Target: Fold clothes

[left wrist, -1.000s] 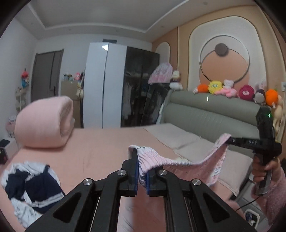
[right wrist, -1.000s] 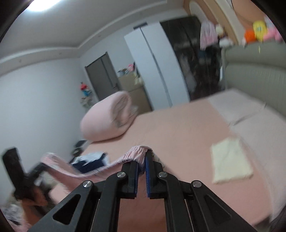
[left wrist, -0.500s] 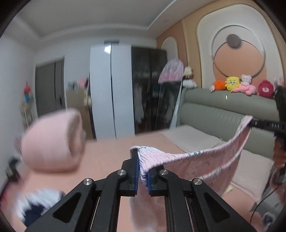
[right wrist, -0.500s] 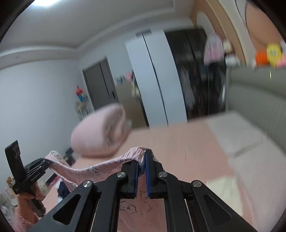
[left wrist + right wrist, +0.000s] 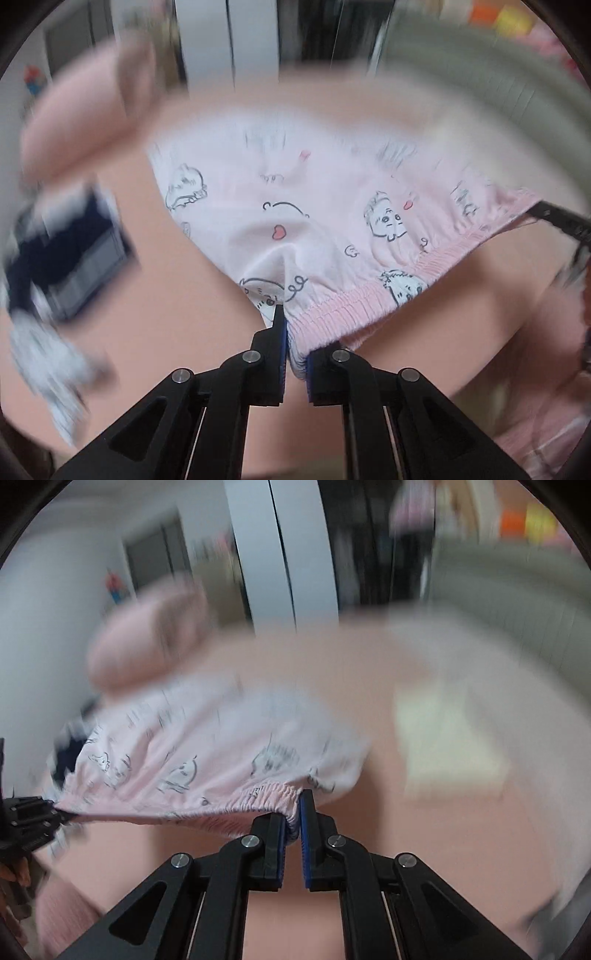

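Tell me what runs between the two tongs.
The elastic waistband of the pink printed shorts, stretched from the left tongs to the right tongs; both wrist views show it.

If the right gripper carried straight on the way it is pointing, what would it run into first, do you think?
Most likely the pink bed sheet ahead of it: the right gripper, shut on the waistband of the pink printed shorts, tilts down toward the mattress. Blur leaves depth uncertain.

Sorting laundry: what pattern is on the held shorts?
Pale pink shorts with cartoon characters and small hearts; clearest in the left wrist view.
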Motion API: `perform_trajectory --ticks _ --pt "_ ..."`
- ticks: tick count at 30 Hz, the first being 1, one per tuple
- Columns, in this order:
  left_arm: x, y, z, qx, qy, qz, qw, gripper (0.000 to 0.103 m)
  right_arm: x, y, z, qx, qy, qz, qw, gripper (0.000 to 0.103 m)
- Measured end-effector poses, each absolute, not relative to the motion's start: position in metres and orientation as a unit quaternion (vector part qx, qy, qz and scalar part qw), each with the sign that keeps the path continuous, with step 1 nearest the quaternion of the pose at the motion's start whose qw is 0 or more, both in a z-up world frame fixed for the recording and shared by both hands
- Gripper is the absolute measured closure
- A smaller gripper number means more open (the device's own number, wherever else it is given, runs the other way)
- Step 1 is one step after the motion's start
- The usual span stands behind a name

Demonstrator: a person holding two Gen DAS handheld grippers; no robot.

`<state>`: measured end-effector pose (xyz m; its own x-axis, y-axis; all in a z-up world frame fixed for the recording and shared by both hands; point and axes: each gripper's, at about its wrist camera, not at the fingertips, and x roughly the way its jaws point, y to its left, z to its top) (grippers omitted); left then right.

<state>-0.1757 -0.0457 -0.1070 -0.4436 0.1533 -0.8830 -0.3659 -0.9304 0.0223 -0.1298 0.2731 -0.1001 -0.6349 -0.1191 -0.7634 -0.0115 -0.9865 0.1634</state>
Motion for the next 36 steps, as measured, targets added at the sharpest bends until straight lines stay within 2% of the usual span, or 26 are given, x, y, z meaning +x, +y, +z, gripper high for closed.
perform_trajectory --ticks 2,5,9,10,11,12,14,15,20,21,24,26,28,29,31,33,34,36 --pt "-0.177 -0.047 -0.172 -0.570 0.119 0.801 0.140 0.095 -0.131 0.268 -0.148 0.471 -0.068 -0.879 0.030 0.098" --pt "-0.174 -0.051 -0.180 -0.560 0.103 0.810 0.142 0.095 -0.133 0.261 -0.216 0.534 -0.055 -0.843 0.030 0.097" --pt "-0.175 -0.056 -0.176 -0.569 0.083 0.804 0.149 0.090 -0.127 0.267 -0.205 0.543 -0.069 -0.836 0.034 0.096" --pt "-0.174 -0.056 -0.174 -0.570 0.084 0.804 0.148 0.087 -0.126 0.268 -0.203 0.545 -0.072 -0.835 0.035 0.096" --pt "-0.171 -0.055 -0.170 -0.573 0.089 0.801 0.146 0.076 -0.124 0.270 -0.200 0.547 -0.076 -0.833 0.036 0.095" --pt "-0.166 -0.057 -0.165 -0.574 0.087 0.801 0.145 0.068 -0.123 0.271 -0.197 0.549 -0.079 -0.831 0.037 0.090" --pt "-0.156 -0.061 -0.156 -0.578 0.077 0.798 0.154 0.047 -0.120 0.274 -0.192 0.553 -0.086 -0.828 0.039 0.079" --pt "-0.152 -0.064 -0.152 -0.581 0.067 0.794 0.167 0.046 -0.118 0.275 -0.189 0.556 -0.089 -0.826 0.040 0.076" --pt "-0.135 -0.080 -0.127 -0.539 0.067 0.822 0.170 0.046 -0.108 0.284 -0.169 0.556 -0.100 -0.823 0.068 0.076" --pt "-0.137 -0.084 -0.131 -0.541 0.043 0.822 0.173 0.046 -0.105 0.285 -0.165 0.554 -0.102 -0.823 0.072 0.075" --pt "-0.160 -0.103 -0.152 -0.571 -0.103 0.795 0.177 0.047 -0.089 0.284 -0.162 0.526 -0.113 -0.841 0.057 0.075" --pt "-0.169 -0.111 -0.162 -0.579 -0.203 0.767 0.186 0.047 -0.091 0.303 -0.179 0.527 -0.204 -0.824 0.038 0.075" --pt "-0.170 -0.108 -0.164 -0.575 -0.234 0.760 0.193 0.047 -0.093 0.322 -0.203 0.538 -0.300 -0.787 0.025 0.075" --pt "-0.172 -0.102 -0.167 -0.581 -0.227 0.758 0.189 0.047 -0.095 0.325 -0.215 0.549 -0.324 -0.769 0.029 0.075" --pt "-0.175 -0.091 -0.173 -0.590 -0.218 0.753 0.190 0.047 -0.095 0.319 -0.219 0.549 -0.315 -0.773 0.044 0.075" --pt "-0.176 -0.079 -0.173 -0.584 -0.209 0.760 0.195 0.057 -0.100 0.308 -0.216 0.547 -0.299 -0.779 0.069 0.076" --pt "-0.175 -0.074 -0.171 -0.579 -0.195 0.767 0.195 0.066 -0.104 0.304 -0.215 0.546 -0.297 -0.780 0.077 0.076" --pt "-0.177 -0.073 -0.173 -0.579 -0.196 0.768 0.189 0.068 -0.111 0.299 -0.212 0.545 -0.285 -0.785 0.078 0.076"
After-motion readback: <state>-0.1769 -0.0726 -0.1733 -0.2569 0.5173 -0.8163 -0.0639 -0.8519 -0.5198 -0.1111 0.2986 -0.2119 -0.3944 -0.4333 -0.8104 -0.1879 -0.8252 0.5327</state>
